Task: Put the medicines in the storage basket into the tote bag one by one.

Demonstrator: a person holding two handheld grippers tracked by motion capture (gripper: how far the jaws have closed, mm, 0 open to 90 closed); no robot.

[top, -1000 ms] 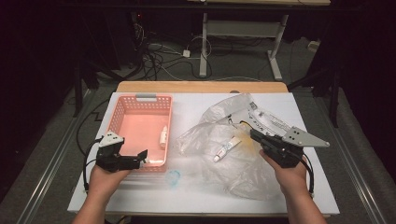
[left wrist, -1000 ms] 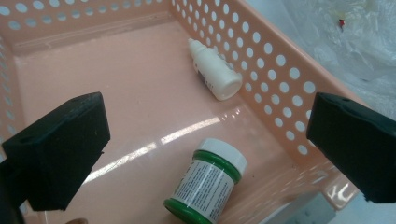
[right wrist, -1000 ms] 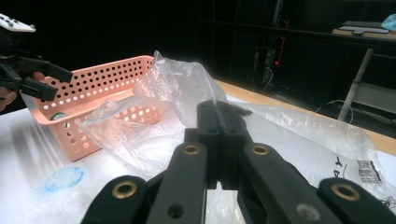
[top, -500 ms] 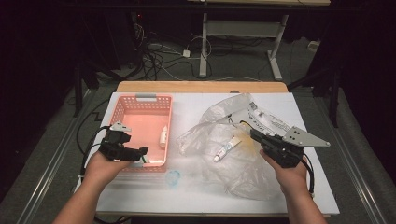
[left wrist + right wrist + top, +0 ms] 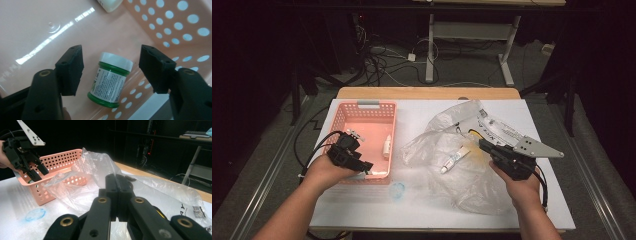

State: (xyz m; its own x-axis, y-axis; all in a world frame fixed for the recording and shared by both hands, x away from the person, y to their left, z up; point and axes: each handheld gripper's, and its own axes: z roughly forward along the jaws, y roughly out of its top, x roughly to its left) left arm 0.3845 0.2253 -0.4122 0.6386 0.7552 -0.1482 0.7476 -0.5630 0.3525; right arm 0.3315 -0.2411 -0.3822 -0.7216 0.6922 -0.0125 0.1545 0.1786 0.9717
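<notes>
The green jar (image 5: pixel 110 80) lies on its side on the floor of the pink basket (image 5: pixel 343 120), near the basket's lower corner at the left of the high view, directly between the jaws of the left tongs (image 5: pixel 110 72). Those jaws have just been closing, yet they stand spread with a gap on each side of the jar, pads not touching it. The jar looks small, rigid and light; its glossy label and round body could roll or slip, so the flat pads would best meet the labelled wall midway between white lid and base, not the lid alone.

The right tongs (image 5: pixel 116 195) are pressed together on a fold of the clear plastic bag (image 5: pixel 472 185), thin, soft and crinkly, spread across the middle right of the high view with a small tube (image 5: pixel 455 159) inside.

A white bottle (image 5: pixel 387 146) also rests in the basket. The bench (image 5: pixel 362 210) is white and smooth, with a blue smear (image 5: pixel 397 190) at its lower centre. Behind it the room is dark, with cables on the floor.
</notes>
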